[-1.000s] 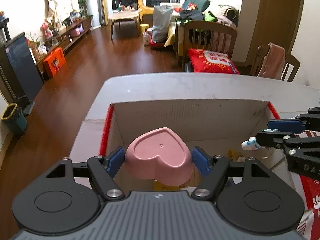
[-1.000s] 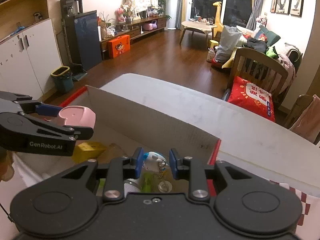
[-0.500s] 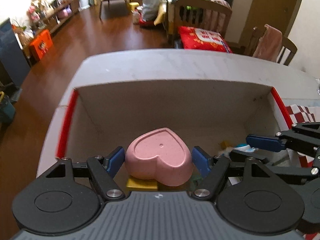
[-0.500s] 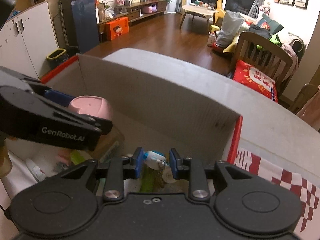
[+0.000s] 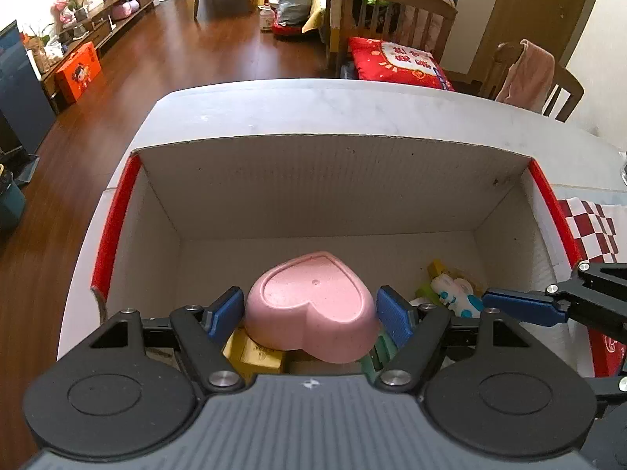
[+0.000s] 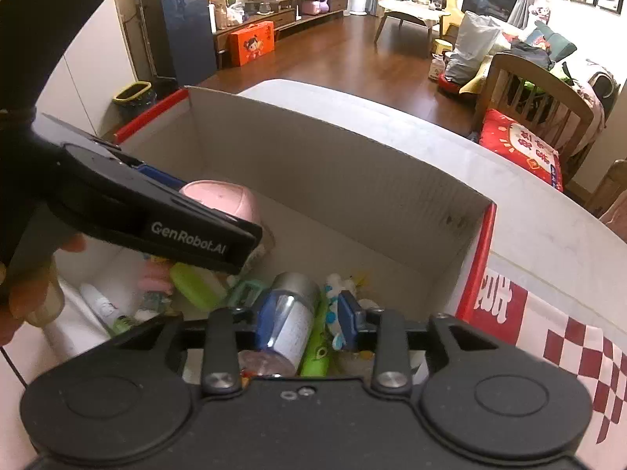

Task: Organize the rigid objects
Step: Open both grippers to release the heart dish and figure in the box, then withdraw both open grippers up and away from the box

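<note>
The left hand-held gripper (image 5: pixel 311 309) holds an upturned pink heart-shaped dish (image 5: pixel 313 305) low inside the red-edged cardboard box (image 5: pixel 333 184) at the tabletop's near edge, unreleased. The right hand-held gripper (image 6: pixel 299 313) gapes empty over a white-and-blue toy figure (image 6: pixel 335 313) among items already boxed, so the sorting looks well along.

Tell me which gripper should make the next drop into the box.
The left gripper. Its jaws grip the pink heart dish, already low inside the cardboard box above the clutter. The right gripper has its jaws open and empty over items lying in the box.
</note>
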`<state>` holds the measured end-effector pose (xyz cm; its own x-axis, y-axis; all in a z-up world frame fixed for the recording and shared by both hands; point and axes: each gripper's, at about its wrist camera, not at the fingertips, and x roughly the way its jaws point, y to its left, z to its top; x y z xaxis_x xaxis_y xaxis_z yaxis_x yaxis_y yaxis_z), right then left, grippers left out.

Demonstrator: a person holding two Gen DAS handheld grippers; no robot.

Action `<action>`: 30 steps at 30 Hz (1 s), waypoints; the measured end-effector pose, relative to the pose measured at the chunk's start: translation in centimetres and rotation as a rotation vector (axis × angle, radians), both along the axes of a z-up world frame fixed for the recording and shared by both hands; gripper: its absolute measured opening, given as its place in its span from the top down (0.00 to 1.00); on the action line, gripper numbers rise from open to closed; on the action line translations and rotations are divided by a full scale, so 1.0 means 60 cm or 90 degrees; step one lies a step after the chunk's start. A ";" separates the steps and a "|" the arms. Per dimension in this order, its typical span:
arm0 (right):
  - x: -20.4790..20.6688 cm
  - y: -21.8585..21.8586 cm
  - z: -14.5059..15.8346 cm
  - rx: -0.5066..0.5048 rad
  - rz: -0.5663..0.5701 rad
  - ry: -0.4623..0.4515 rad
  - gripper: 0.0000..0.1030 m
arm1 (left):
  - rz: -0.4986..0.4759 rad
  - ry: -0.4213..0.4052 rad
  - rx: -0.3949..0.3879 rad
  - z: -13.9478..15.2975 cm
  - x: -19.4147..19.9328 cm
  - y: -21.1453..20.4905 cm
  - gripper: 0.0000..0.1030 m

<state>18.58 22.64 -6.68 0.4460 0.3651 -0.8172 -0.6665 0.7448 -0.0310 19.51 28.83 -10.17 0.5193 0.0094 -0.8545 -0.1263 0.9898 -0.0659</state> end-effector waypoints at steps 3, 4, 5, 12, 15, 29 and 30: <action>-0.006 -0.006 0.008 0.013 0.000 0.006 0.60 | 0.002 -0.010 -0.001 0.008 -0.011 0.001 0.28; -0.007 -0.009 0.011 0.016 -0.002 0.007 0.59 | 0.003 -0.015 0.000 0.011 -0.016 0.002 0.28; -0.009 -0.011 0.015 0.021 -0.003 0.007 0.58 | 0.005 -0.019 0.001 0.015 -0.022 0.002 0.28; -0.025 -0.030 0.040 0.054 -0.014 0.002 0.46 | 0.015 -0.047 0.002 0.042 -0.055 0.004 0.28; -0.033 -0.036 0.051 0.067 -0.013 -0.006 0.42 | 0.020 -0.061 0.003 0.057 -0.068 0.002 0.28; -0.105 -0.077 0.107 0.145 0.017 -0.045 0.17 | 0.023 -0.133 0.013 0.114 -0.163 -0.017 0.27; -0.110 -0.082 0.111 0.153 0.020 -0.049 0.14 | 0.023 -0.138 0.012 0.117 -0.170 -0.018 0.27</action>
